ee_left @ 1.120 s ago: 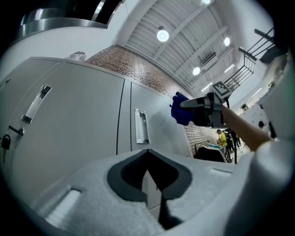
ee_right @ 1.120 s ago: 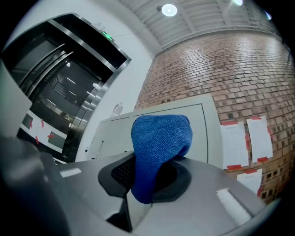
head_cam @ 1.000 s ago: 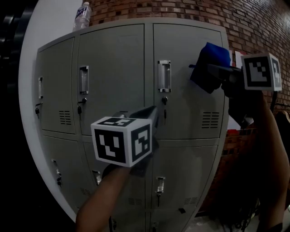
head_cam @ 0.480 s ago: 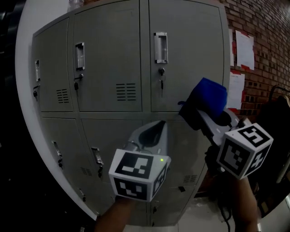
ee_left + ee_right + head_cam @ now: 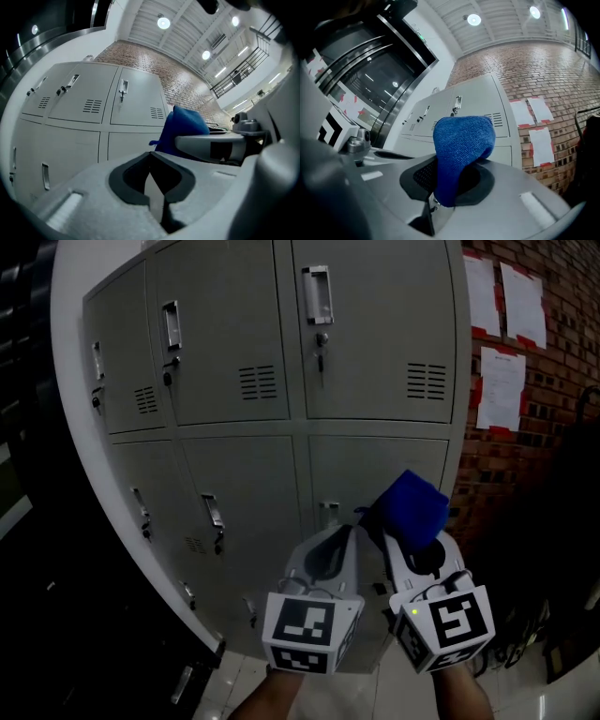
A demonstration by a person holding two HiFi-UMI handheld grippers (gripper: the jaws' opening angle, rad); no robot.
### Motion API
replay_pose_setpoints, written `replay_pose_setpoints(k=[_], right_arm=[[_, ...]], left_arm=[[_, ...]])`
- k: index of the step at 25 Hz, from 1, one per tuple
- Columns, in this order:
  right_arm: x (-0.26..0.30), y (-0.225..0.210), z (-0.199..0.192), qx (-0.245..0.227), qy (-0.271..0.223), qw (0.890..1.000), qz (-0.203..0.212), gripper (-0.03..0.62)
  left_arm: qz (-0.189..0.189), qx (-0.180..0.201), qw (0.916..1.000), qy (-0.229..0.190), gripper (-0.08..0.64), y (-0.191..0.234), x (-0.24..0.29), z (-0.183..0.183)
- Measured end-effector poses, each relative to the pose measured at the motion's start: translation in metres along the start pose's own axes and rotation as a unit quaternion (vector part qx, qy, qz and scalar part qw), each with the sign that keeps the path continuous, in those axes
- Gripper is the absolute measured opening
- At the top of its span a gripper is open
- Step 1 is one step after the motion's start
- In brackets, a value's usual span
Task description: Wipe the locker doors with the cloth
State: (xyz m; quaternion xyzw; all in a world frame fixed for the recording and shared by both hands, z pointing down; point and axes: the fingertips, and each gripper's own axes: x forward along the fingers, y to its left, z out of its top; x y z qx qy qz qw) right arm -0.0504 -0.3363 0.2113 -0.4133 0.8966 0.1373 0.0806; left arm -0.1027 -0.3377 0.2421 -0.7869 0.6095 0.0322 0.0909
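Observation:
The grey lockers [image 5: 234, 315] fill the head view, two rows of doors with handles and vents. A folded blue cloth [image 5: 411, 507] sticks out of my right gripper [image 5: 398, 531], which is shut on it, low in front of the lower right locker door [image 5: 375, 474] and apart from it. In the right gripper view the cloth [image 5: 461, 150] rises between the jaws. My left gripper [image 5: 339, 540] is beside it on the left, shut with nothing in it; its view shows the lockers [image 5: 89, 103] and the cloth [image 5: 183, 129] at the right.
A brick wall [image 5: 553, 381] with paper sheets [image 5: 502, 385] taped on it stands right of the lockers. A white curved column [image 5: 70, 352] edges them on the left, with dark space beyond. Pale floor [image 5: 394, 690] lies below.
Both grippers have dropped from the upper locker doors to the lower row and drawn together. The right gripper still grips the cloth, now off the door.

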Motion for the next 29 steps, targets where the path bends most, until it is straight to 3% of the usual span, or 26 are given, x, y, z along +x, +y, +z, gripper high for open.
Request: replay_pose_setpoints(k=[5, 13, 29], right_arm=[[-0.025, 0.018, -0.037, 0.038, 0.024, 0.999, 0.021, 0.064], [-0.057, 0.037, -0.077, 0.058, 0.054, 0.996, 0.030, 0.064], [-0.088, 0.051, -0.094, 0.047, 0.076, 0.995, 0.038, 0.064]], left_arm=[[0.034, 0.019, 0.9990, 0.021, 0.005, -0.020, -0.025, -0.031], [0.055, 0.001, 0.9971, 0.053, 0.005, -0.041, -0.055, -0.065], [0.061, 0.010, 0.9954, 0.073, 0.004, -0.059, -0.086, -0.077]])
